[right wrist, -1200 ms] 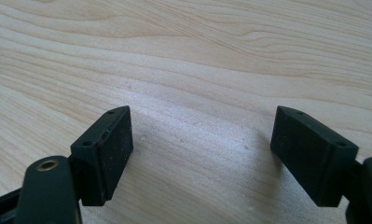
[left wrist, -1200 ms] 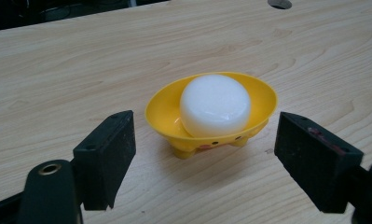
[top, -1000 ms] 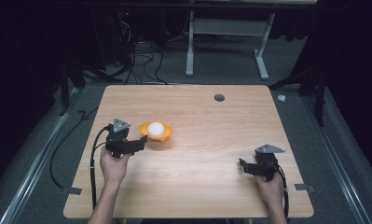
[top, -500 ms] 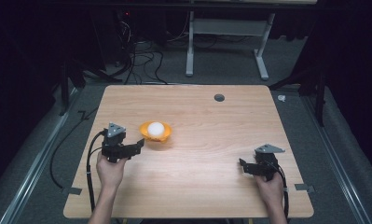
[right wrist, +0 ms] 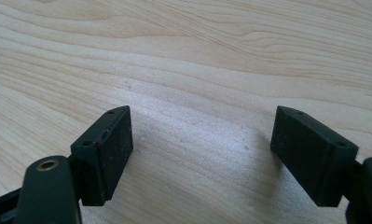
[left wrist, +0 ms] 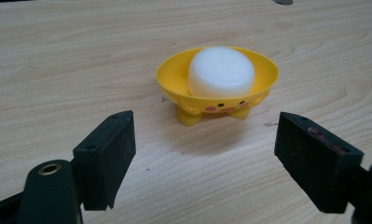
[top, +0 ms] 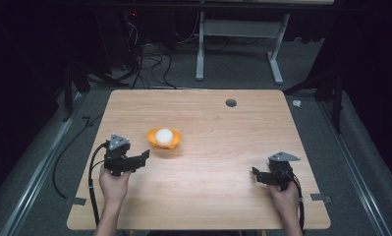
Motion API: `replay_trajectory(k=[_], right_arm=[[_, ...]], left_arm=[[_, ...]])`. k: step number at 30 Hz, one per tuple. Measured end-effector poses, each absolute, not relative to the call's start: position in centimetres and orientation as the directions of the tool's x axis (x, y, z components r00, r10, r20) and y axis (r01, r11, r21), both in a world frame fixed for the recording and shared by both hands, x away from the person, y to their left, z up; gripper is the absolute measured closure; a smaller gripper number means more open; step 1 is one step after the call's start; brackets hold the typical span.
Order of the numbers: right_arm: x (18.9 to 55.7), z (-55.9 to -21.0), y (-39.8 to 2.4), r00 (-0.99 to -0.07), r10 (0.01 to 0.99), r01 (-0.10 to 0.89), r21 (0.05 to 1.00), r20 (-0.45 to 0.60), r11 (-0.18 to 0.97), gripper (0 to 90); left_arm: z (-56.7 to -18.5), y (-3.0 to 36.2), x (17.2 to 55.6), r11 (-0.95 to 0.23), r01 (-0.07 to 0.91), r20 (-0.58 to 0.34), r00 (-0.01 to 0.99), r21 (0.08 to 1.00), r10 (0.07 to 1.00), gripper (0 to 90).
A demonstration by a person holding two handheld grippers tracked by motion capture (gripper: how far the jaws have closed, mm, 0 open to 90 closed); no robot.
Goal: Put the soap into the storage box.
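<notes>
The high view is looking down and forward over the whole table. Each gripper view is skimming the wood closely; the left one is facing the yellow bowl, at ten o'clock overhead.

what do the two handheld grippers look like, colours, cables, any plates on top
Both the left gripper and the right gripper are black, each topped by a grey three-cornered plate and trailing a black cable. Their jaws are flat black blocks with small screw holes. Forearms are bare, no sleeves.

Wooden table: yellow bowl holding white object, left-centre; left gripper nearby; right gripper near-right.
</notes>
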State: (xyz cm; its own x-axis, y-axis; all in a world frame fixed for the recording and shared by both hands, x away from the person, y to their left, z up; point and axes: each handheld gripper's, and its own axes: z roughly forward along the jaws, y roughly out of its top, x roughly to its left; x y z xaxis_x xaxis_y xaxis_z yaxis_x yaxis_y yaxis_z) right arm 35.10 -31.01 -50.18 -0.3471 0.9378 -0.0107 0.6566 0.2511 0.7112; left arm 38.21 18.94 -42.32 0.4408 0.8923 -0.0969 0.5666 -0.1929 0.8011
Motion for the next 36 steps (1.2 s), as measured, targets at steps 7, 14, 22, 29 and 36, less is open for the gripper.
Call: replay_trajectory(k=[7, 14, 22, 29, 36], right_arm=[[35.1, -50.2, -31.0, -0.347, 0.938, 0.657, 0.711, -0.011, 0.251, 21.8], [35.1, -50.2, -31.0, -0.348, 0.938, 0.656, 0.712, -0.011, 0.251, 21.8], [35.1, -50.2, -31.0, -0.347, 0.938, 0.657, 0.711, -0.011, 0.251, 21.8], [35.1, -50.2, -31.0, -0.347, 0.938, 0.657, 0.711, -0.011, 0.251, 21.8], [35.1, -50.2, -31.0, -0.347, 0.938, 0.656, 0.711, -0.011, 0.251, 21.9]], left_arm=[[-42.8, 19.4, 37.8, -0.181, 0.577, -0.108, 0.431, 0.797, 0.896, 21.2], [-43.1, 19.7, 37.4, -0.177, 0.580, -0.113, 0.429, 0.795, 0.896, 21.2], [-43.8, 20.2, 37.0, -0.156, 0.590, -0.132, 0.416, 0.792, 0.900, 21.4], [-44.2, 20.3, 36.8, -0.150, 0.597, -0.141, 0.413, 0.788, 0.900, 21.4], [-44.7, 20.3, 36.6, -0.148, 0.604, -0.146, 0.409, 0.783, 0.901, 21.4]])
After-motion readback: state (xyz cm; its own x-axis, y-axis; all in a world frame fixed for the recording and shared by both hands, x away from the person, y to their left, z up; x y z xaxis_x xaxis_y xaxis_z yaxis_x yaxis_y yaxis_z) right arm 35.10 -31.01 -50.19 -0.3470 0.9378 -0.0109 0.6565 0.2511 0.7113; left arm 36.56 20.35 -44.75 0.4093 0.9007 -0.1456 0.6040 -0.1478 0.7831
